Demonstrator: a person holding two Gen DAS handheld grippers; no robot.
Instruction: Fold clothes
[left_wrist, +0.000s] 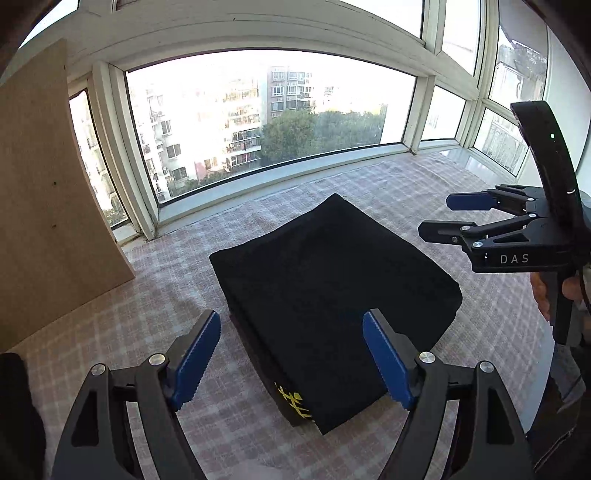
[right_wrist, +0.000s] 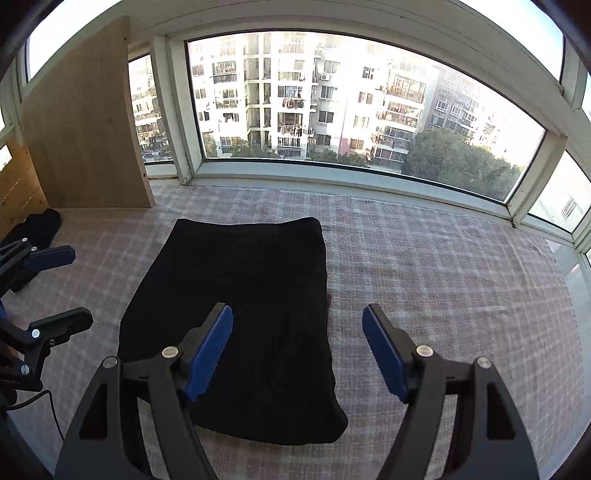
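A black folded garment (left_wrist: 332, 295) lies flat on the checked cloth (left_wrist: 184, 295) covering the bench, near the window (left_wrist: 258, 110). The left claw (left_wrist: 291, 354) and right claw (right_wrist: 297, 350) both hover above it, released and grasping nothing.

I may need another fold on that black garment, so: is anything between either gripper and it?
Nothing visible. The folded black garment lies bare on the checked cloth; left gripper and right gripper hang open above it.

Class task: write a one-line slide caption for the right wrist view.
Open right tongs above a folded black garment on a checked cloth.
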